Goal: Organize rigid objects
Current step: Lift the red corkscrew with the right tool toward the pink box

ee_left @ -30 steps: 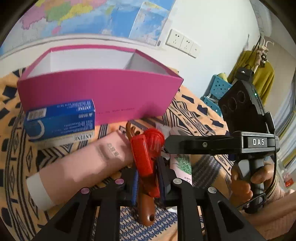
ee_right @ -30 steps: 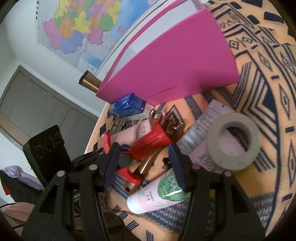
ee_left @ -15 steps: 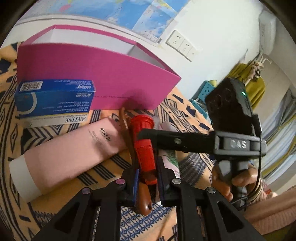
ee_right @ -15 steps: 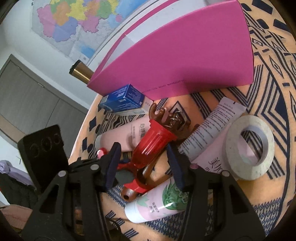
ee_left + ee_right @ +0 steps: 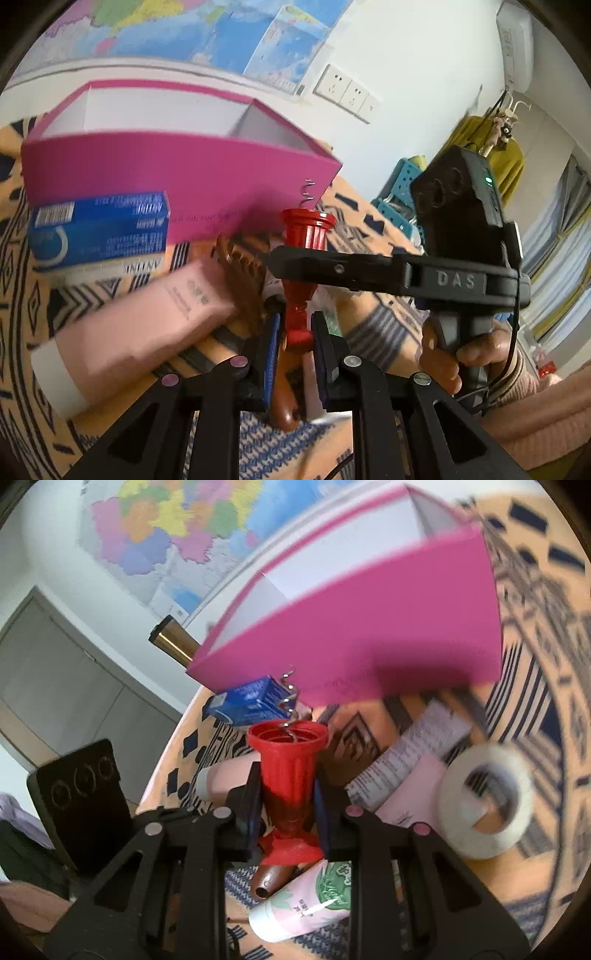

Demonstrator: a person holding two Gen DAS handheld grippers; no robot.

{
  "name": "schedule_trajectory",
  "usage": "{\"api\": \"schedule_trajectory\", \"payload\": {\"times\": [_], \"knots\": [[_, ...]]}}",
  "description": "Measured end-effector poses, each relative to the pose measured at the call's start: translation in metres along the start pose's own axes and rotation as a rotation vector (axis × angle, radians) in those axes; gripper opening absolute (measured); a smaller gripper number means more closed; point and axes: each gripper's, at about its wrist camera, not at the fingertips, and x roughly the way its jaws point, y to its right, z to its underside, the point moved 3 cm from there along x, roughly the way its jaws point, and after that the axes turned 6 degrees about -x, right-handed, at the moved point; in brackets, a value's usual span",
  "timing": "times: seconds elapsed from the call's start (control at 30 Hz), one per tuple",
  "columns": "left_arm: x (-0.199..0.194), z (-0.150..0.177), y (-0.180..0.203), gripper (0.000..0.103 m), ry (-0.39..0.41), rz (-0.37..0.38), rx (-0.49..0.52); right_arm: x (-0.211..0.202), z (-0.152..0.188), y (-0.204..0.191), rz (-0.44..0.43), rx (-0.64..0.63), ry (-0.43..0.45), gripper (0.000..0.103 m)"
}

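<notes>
A red corkscrew [image 5: 304, 236] [image 5: 290, 760] stands upright in the air, its metal spiral pointing up. My left gripper [image 5: 293, 332] is shut on its lower handle. My right gripper [image 5: 286, 801] is shut on its red body; its finger crosses the left wrist view [image 5: 332, 267]. The open pink box [image 5: 177, 184] [image 5: 369, 646] stands just behind, its white inside showing.
On the patterned cloth lie a blue carton [image 5: 99, 229] [image 5: 251, 701], a pink tube [image 5: 140, 325], a brown wooden comb [image 5: 243, 280], a green-and-white tube [image 5: 310, 904], another pink tube [image 5: 410, 771] and a tape roll [image 5: 487, 805].
The corkscrew has been lifted off the cloth and turned upright. My right gripper has closed on its body. Both grippers rose toward the pink box.
</notes>
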Motion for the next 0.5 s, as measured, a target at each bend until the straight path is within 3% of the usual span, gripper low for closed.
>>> {"api": "schedule_trajectory", "payload": {"times": [0.27,0.5], "knots": [[-0.004,-0.039,0.028,0.018,0.064,-0.002,0.092,-0.037,-0.035,-0.027,0.067,-0.192,0.113,0.027],[-0.002,-0.084,0.039,0.018,0.108,-0.028,0.131,-0.053,-0.072,-0.033,0.102,-0.277,0.164,0.027]]}}
